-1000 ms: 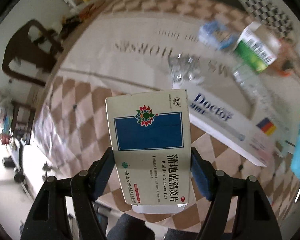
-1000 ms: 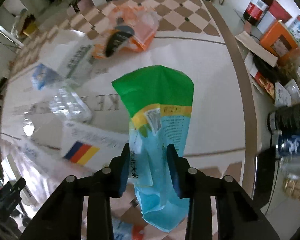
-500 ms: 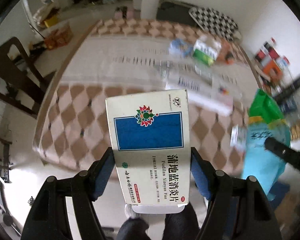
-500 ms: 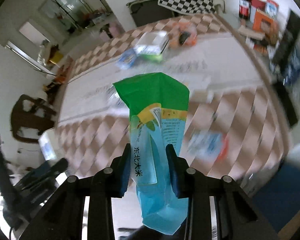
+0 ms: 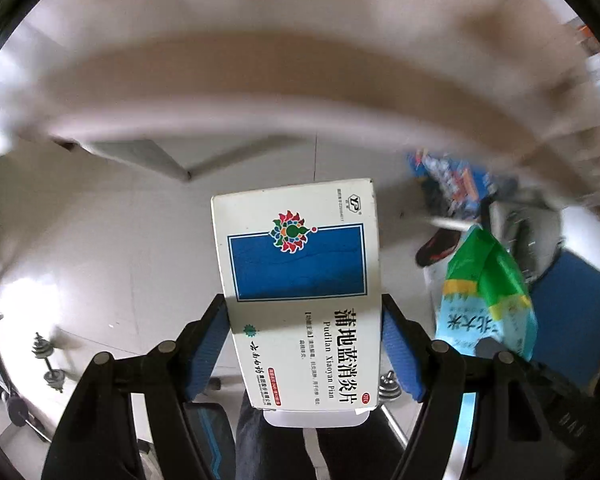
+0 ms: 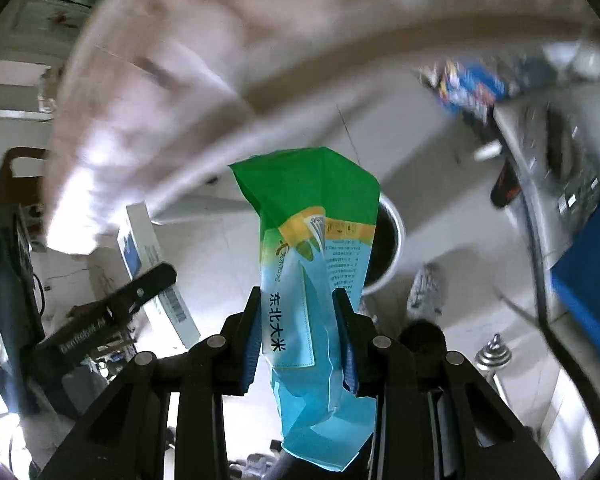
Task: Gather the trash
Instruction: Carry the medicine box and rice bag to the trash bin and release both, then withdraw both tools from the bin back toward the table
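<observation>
A: What is held by the left gripper?
B: A white and blue medicine box is clamped, over the pale floor

A: And the right gripper?
B: A green and blue bag is pinched tightly, above a round bin

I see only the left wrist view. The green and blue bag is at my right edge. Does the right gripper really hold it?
Observer: Yes. In the right wrist view the right gripper has both fingers pressed on the green and blue bag.
Operator: Is any bin near it?
Observer: A round white-rimmed container, dark inside, shows just behind the bag.
Operator: How does my box look from there?
Observer: The medicine box shows its narrow side with a barcode, and one finger of the left gripper lies across it.
</observation>
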